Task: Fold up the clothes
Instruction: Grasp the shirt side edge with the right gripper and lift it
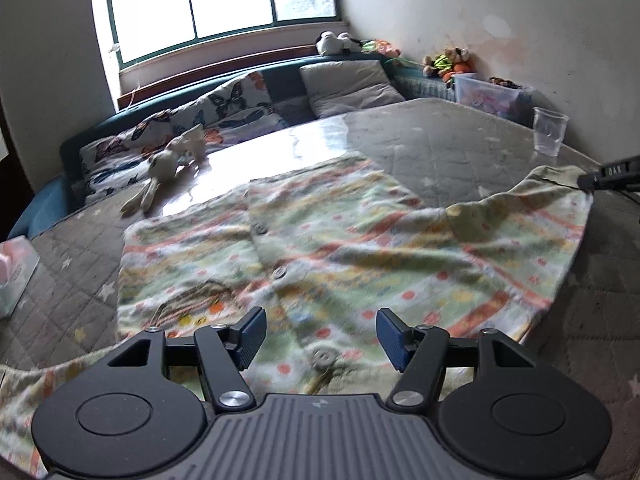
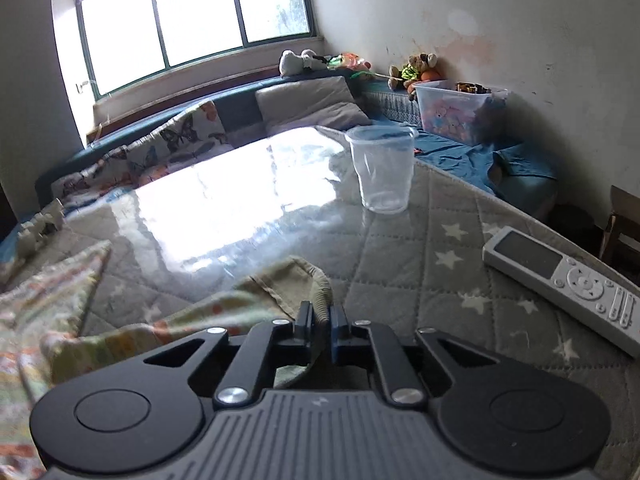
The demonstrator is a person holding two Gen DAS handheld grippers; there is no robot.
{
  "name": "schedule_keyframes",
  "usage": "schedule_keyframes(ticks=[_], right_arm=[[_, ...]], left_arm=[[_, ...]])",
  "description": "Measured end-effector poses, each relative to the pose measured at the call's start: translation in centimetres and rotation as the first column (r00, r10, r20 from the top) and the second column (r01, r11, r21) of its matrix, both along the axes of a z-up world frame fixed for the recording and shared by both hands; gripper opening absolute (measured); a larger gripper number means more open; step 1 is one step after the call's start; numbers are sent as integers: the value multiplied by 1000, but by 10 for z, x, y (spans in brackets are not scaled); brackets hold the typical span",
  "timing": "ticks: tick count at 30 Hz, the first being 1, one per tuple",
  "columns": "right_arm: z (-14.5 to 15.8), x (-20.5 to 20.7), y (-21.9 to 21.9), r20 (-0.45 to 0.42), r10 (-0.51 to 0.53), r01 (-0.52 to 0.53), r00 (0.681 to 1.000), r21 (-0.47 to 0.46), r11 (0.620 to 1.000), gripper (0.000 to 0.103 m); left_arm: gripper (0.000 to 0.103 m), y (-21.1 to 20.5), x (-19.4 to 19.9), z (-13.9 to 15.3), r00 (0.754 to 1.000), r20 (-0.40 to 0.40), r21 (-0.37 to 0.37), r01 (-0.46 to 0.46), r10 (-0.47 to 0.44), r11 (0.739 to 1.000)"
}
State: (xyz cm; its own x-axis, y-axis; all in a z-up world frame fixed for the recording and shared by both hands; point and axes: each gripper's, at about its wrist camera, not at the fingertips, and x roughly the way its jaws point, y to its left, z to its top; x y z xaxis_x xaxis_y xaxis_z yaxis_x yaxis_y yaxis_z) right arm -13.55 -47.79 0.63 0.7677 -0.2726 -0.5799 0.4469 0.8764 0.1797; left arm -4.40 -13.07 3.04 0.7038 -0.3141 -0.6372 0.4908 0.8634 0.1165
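Garment (image 1: pixel 320 248) — one, a fleecy button-front piece in pale green with orange, yellow and red print. It lies spread across the quilted grey table (image 1: pixel 440 148), filling the centre and lower half of the left wrist view. Its button placket runs from the lower centre of the frame up toward the upper left, and that line is its long axis as far as can be told. Three buttons (image 1: pixel 260 227) show along the placket. One corner or sleeve end reaches toward the right edge of the frame and is raised off the table.

Left gripper (image 1: pixel 322 336) — one, at the bottom of the left wrist view, above the near part of the garment. Its blue pads (image 1: pixel 252 336) stand well apart, with nothing between them.

Right gripper (image 2: pixel 321 320) — one, at lower centre of the right wrist view. Its fingers are pressed together on a ribbed edge of the garment, which comes up from between them.

Plastic cup (image 2: pixel 382 168) — one, clear, upright on the table, upper centre of the right wrist view.

Remote control (image 2: pixel 568 280) — one, grey-white, flat on the table at right.

Stuffed rabbit (image 1: pixel 158 176) — one, white, at the table's far left edge.

Clear storage tub (image 2: pixel 452 112) — one, by the far wall.
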Motion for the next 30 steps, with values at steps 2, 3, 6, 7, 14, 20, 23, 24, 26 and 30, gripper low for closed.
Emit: schedule_keyframes(ticks=[2, 3, 6, 7, 14, 20, 23, 24, 26, 30], right_arm=[[11, -2, 5, 23, 18, -18, 1000, -16, 1000, 7], [18, -2, 8, 36, 31, -30, 999, -29, 999, 7], [43, -3, 20, 79, 84, -80, 993, -56, 995, 7], [51, -2, 25, 93, 103, -97, 990, -63, 993, 7], [105, 3, 74, 175, 284, -268, 943, -108, 957, 7], [132, 14, 137, 195, 466, -442, 863, -152, 884, 7], [137, 23, 175, 195, 550, -525, 812, -167, 834, 7], [139, 26, 188, 192, 577, -552, 793, -172, 816, 7], [138, 34, 213, 178, 627, -601, 759, -179, 779, 7], [129, 47, 262, 124, 716, -690, 688, -195, 697, 7]], left_arm=[[65, -9, 0, 1, 1000, 4, 6, 23, -23, 1000], [65, -14, 0, 1, 999, 6, 8, 37, -37, 999], [65, -30, -1, 0, 997, 5, 3, 77, -77, 997], [65, -35, -2, -1, 996, 0, -1, 88, -88, 996], [65, -48, -11, -2, 990, -19, -26, 139, -140, 990], [66, 5, -11, 15, 1000, 3, -73, 29, -29, 997], [67, 41, -13, 23, 998, 24, -101, -57, 60, 993], [67, 52, -13, 23, 996, 24, -106, -86, 89, 991], [68, 74, -14, 22, 989, 24, -116, -143, 147, 983], [68, 118, -15, 20, 966, 16, -133, -254, 258, 958]])
